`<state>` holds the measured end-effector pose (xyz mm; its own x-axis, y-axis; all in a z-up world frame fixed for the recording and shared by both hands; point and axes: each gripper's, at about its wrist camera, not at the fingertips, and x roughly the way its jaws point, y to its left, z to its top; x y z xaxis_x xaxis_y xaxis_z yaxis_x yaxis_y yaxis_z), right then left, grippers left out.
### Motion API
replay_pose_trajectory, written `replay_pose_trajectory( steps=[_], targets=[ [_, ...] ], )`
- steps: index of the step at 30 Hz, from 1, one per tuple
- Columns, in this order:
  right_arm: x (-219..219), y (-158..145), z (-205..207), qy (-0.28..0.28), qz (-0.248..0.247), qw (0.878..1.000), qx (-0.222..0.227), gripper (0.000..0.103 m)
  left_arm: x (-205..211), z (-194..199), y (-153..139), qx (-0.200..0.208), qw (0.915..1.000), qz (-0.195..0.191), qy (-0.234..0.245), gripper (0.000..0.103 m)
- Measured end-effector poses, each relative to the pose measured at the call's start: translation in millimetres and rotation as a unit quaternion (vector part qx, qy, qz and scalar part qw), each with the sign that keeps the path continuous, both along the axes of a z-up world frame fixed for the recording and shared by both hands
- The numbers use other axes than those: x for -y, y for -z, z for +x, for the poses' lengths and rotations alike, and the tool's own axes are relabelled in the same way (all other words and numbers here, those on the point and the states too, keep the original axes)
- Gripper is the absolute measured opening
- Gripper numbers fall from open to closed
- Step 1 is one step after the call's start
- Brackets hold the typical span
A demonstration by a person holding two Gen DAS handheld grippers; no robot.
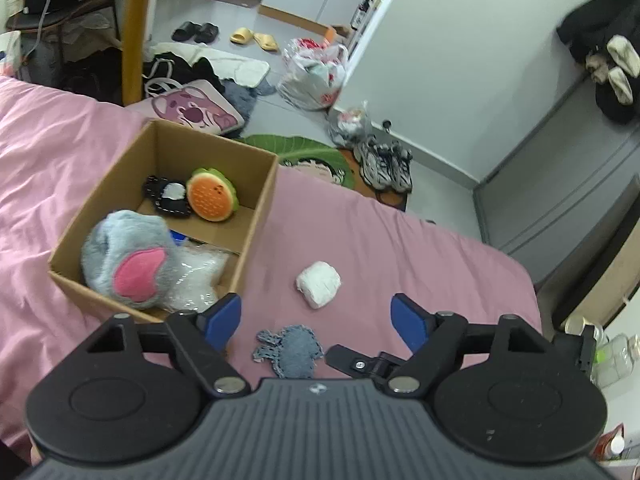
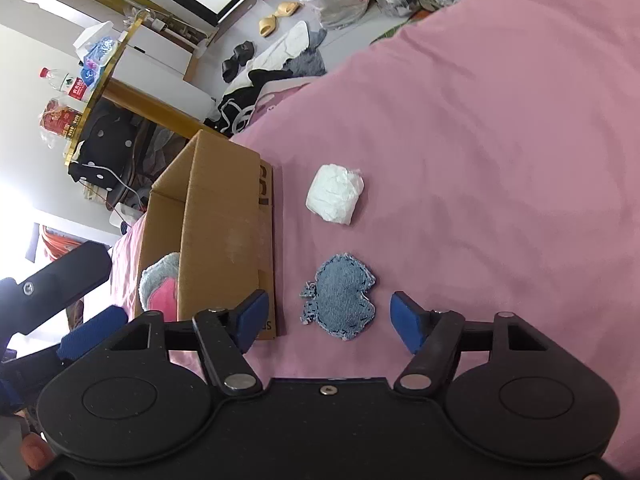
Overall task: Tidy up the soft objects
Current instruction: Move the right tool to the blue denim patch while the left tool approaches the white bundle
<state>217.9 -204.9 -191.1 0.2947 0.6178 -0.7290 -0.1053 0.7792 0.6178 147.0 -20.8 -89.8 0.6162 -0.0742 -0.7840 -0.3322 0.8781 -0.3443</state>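
Lying flat on the pink bed sheet, the denim patch sits just beside the long outer wall of the cardboard box, apart from it by a strip of sheet. The white soft bundle rests on the same sheet, farther along the box wall from the camera, clear of both the patch and the box.

Inside the box, the left wrist view shows a grey plush with a pink patch at the near end, lying on a clear plastic bag. Beyond a cardboard divider, an orange round plush with a green rim lies touching a black-and-white soft item.

The right tool is released, its blue pads spread wide, with the denim patch between them and untouched. The left tool is likewise released and holds nothing; it hangs above the sheet just beside the near corner of the box, with the patch below and between its pads.

Past the far end of the box, the floor carries slippers, bags and sneakers.
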Motion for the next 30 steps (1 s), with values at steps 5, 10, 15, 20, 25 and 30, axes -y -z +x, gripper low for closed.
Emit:
replay_pose_trajectory(
  steps=[5, 10, 15, 20, 25, 30],
  targets=[
    [-0.6, 9.4, 4.8, 0.005, 0.003, 1.0, -0.011, 0.059, 6.7, 15.1, 11.8, -0.016, 0.9998, 0.004, 0.005, 0.079],
    [-3.0, 15.9, 8.3, 0.008, 0.002, 1.0, -0.016, 0.058, 11.1, 28.0, 23.3, -0.031, 0.9995, 0.008, 0.009, 0.07],
    [-6.2, 22.2, 12.9, 0.002, 0.003, 1.0, -0.026, 0.058, 14.2, 43.0, 39.0, -0.048, 0.9987, 0.011, 0.011, 0.057],
    [-12.4, 26.4, 15.2, -0.008, 0.003, 1.0, -0.028, 0.058, 16.2, 52.0, 52.6, -0.06, 0.998, 0.012, 0.014, 0.048],
    [-15.8, 35.4, 21.1, -0.015, -0.006, 0.999, -0.035, 0.057, 15.0, 56.6, 63.0, -0.068, 0.9976, 0.004, 0.009, 0.045],
    [-20.4, 39.3, 26.1, -0.026, -0.009, 0.999, -0.037, 0.055, 16.0, 61.5, 71.3, -0.073, 0.9973, -0.002, 0.008, 0.045]
  ],
)
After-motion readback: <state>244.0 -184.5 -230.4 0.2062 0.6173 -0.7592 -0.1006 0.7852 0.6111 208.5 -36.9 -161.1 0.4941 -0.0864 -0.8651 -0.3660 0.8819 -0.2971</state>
